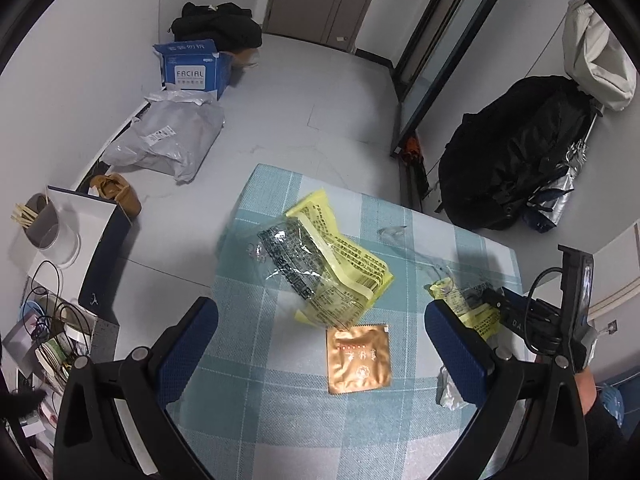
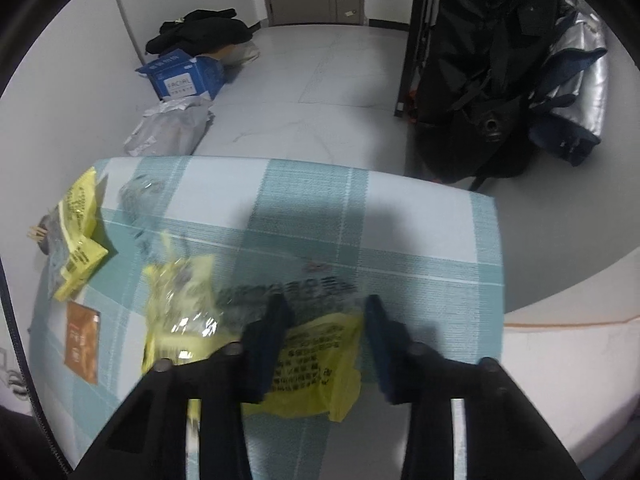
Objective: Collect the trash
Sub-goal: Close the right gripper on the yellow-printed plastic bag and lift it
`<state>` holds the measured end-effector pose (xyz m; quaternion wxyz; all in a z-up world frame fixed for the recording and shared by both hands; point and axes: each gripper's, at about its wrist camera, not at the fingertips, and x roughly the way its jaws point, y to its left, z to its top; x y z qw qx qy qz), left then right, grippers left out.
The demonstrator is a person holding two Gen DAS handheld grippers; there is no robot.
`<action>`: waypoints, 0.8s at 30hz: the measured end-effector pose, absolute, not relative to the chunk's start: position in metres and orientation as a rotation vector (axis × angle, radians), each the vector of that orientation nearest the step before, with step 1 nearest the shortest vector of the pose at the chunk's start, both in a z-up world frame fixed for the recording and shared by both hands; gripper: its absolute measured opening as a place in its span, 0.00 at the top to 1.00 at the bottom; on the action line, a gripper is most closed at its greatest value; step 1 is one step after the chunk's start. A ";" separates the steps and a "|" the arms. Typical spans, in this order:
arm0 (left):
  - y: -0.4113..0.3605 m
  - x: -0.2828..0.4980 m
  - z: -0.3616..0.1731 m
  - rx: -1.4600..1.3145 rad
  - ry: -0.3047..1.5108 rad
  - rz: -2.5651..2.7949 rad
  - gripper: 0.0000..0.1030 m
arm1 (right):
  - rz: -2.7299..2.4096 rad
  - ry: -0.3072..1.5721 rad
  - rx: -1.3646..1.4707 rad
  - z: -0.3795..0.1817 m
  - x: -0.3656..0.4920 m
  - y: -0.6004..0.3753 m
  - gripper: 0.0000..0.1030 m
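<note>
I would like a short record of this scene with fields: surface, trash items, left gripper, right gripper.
surface: table with blue checked cloth
trash items: large yellow and clear wrapper; brown sachet; second yellow wrapper
left gripper: open, above the cloth, holds nothing
right gripper: jaws on either side of the second yellow wrapper; pad contact unclear
</note>
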<state>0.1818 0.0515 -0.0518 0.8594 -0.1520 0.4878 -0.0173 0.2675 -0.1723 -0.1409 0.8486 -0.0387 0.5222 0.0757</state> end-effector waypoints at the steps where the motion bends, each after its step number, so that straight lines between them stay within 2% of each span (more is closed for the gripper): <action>1: 0.051 0.182 -0.052 -0.318 1.028 -0.037 0.02 | 0.150 1.099 -0.074 -0.141 0.267 -0.174 0.72; 4: 0.051 0.183 -0.055 -0.330 1.044 -0.043 0.02 | 0.152 1.101 -0.044 -0.140 0.268 -0.178 0.81; 7: 0.052 0.183 -0.056 -0.336 1.050 -0.047 0.02 | 0.170 1.106 -0.003 -0.138 0.270 -0.181 0.84; 24: 0.053 0.184 -0.065 -0.370 1.097 -0.072 0.02 | 0.256 0.950 0.131 -0.091 0.262 -0.195 0.88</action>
